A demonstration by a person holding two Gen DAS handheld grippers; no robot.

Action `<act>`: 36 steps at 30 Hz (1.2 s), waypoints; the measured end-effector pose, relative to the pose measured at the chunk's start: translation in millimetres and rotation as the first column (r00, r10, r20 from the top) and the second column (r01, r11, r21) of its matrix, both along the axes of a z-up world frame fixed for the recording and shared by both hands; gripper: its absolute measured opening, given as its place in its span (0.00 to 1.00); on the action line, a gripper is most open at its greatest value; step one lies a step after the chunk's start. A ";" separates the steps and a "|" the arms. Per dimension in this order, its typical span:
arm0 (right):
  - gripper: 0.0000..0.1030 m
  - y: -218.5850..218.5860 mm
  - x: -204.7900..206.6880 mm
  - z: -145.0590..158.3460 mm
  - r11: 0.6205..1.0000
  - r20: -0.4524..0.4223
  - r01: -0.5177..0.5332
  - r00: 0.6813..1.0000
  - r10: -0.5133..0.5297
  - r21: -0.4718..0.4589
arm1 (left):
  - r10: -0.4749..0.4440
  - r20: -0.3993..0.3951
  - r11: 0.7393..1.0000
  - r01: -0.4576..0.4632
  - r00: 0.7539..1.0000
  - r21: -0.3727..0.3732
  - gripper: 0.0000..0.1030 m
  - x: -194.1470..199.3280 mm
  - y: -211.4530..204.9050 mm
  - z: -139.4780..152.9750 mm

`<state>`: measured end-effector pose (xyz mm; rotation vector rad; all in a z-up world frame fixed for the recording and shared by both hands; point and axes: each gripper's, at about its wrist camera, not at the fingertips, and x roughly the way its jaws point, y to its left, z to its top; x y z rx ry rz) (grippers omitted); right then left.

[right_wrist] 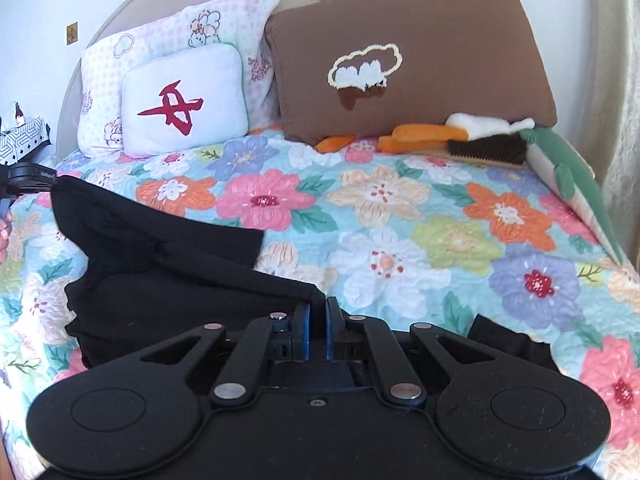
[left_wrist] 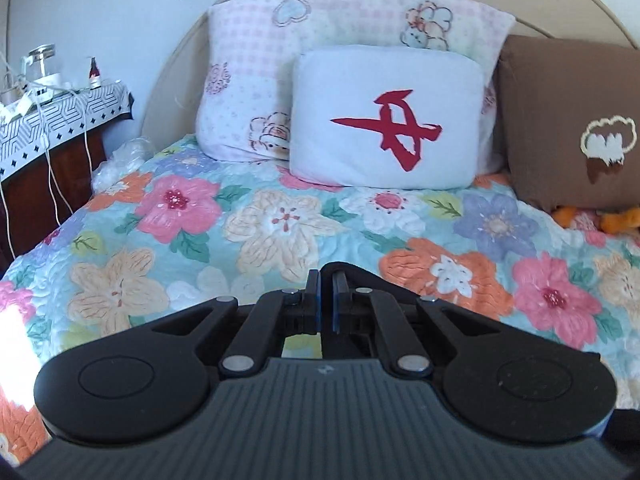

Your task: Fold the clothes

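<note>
We hold two grippers over the bed. The right gripper (right_wrist: 318,306) has its fingers (right_wrist: 303,320) drawn almost together, and they pinch the upper edge of one black garment (right_wrist: 160,280). No earlier view is at hand, so we record only this closed grip on the cloth. In the right wrist view the left gripper (right_wrist: 30,178) appears at the left frame edge, where it meets the far corner of the same garment; the fabric hangs stretched between the two grippers above the floral quilt (right_wrist: 400,240), with a second dark portion (right_wrist: 508,344) visible to the right of the right gripper. Whether that portion belongs to the same garment, we cannot tell.

In the left wrist view the left gripper's fingers (left_wrist: 312,292) stand nearly together with only a narrow slit between them. No cloth shows between them in this view; the grip is confirmed only by the other camera.

Beyond the fingers we count three pillows against the curved headboard (left_wrist: 172,72): one pink checked pillow (left_wrist: 248,60), one white cushion with a red mark (left_wrist: 384,120) in front of it, and one brown pillow (left_wrist: 572,112) with a white cloud figure. Beside the brown pillow lie one brush with dark bristles (right_wrist: 486,152) and soft toys in orange, white and green (right_wrist: 424,134). One table (left_wrist: 52,120) with a patterned cloth stands left of the bed, carrying one glass jar (left_wrist: 42,58) and one small dark bottle (left_wrist: 93,70).
</note>
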<state>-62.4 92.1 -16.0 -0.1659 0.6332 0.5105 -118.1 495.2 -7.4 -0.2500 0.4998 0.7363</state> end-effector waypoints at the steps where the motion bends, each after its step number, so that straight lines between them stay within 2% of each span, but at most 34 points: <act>1: 0.07 -1.3 -0.1 2.6 1.000 0.002 0.004 1.000 -0.004 0.000 | 0.016 -0.001 1.000 -0.016 1.000 -0.003 0.04 -2.7 3.3 0.1; 4: 0.07 -5.7 -1.0 9.7 1.000 0.007 0.016 1.000 -0.016 -0.005 | 0.059 -0.043 0.998 -0.060 0.997 -0.016 0.04 -9.1 10.9 -3.4; 6: 0.07 -9.7 -2.9 12.1 1.000 -0.008 0.024 1.000 -0.024 -0.001 | 0.093 -0.074 0.994 -0.096 0.993 -0.045 0.04 -16.1 16.3 -6.7; 9: 0.07 -14.5 -10.7 9.6 1.000 -0.040 0.018 0.999 -0.017 0.017 | 0.148 -0.114 0.987 -0.154 0.982 -0.047 0.04 -27.5 23.0 -10.7; 12: 0.07 -15.1 -17.1 -2.8 1.000 -0.064 0.011 0.998 -0.011 -0.009 | 0.197 -0.122 0.980 -0.198 0.973 0.002 0.04 -35.3 27.7 -7.6; 14: 0.08 -15.3 -16.1 -16.4 1.000 -0.104 0.007 0.995 -0.009 -0.022 | 0.208 -0.123 0.977 -0.212 0.970 -0.015 0.05 -37.8 34.0 -7.8; 18: 0.08 -12.5 -11.6 -43.3 0.999 -0.199 -0.004 0.980 -0.006 -0.049 | 0.245 -0.178 0.965 -0.257 0.953 -0.047 0.05 -37.8 44.5 -19.5; 21: 0.09 -8.2 -12.0 -54.9 0.999 -0.251 -0.021 0.968 0.008 -0.047 | 0.233 -0.214 0.965 -0.253 0.949 -0.072 0.07 -35.1 48.2 -27.4; 25: 0.16 -1.2 -13.2 -59.2 0.997 -0.357 -0.071 0.932 0.063 -0.008 | 0.133 -0.216 0.976 -0.166 0.967 -0.142 0.10 -26.9 38.9 -28.5; 26: 0.18 -0.5 -15.2 -54.8 0.997 -0.358 -0.074 0.931 0.071 0.006 | 0.102 -0.207 0.977 -0.137 0.973 -0.163 0.18 -24.5 34.8 -27.1; 27: 0.24 0.5 -17.2 -48.3 0.997 -0.353 -0.076 0.932 0.080 0.025 | 0.070 -0.193 0.979 -0.105 0.979 -0.176 0.32 -22.1 28.5 -23.8; 28: 0.31 2.0 -18.7 -40.2 0.995 -0.346 -0.084 0.933 0.095 0.048 | 0.039 -0.177 0.980 -0.072 0.983 -0.186 0.38 -19.6 22.0 -20.3; 29: 0.33 3.5 -17.9 -30.1 0.992 -0.337 -0.099 0.934 0.118 0.074 | 0.008 -0.158 0.983 -0.037 0.987 -0.181 0.44 -17.1 14.2 -16.4; 30: 0.36 4.9 -16.4 -20.6 0.989 -0.328 -0.113 0.934 0.140 0.099 | -0.024 -0.140 0.985 -0.001 0.990 -0.173 0.46 -14.4 6.1 -12.7; 31: 0.41 6.6 -14.7 -12.1 0.984 -0.318 -0.124 0.935 0.159 0.128 | -0.064 -0.131 0.986 0.042 0.989 -0.159 0.47 -10.6 -2.6 -9.5; 33: 0.52 11.2 -6.2 -4.4 0.975 -0.317 -0.125 0.931 0.180 0.186 | -0.155 -0.115 0.978 0.136 0.981 -0.157 0.55 -2.4 -17.9 -7.1; 35: 0.53 17.7 7.1 -2.7 0.966 -0.325 -0.115 0.927 0.188 0.231 | -0.252 -0.097 0.957 0.232 0.963 -0.176 0.59 6.1 -31.3 -7.8; 36: 0.53 22.6 14.6 -7.4 0.968 -0.335 -0.100 0.926 0.175 0.231 | -0.296 -0.083 0.939 0.274 0.951 -0.210 0.62 10.4 -35.7 -11.3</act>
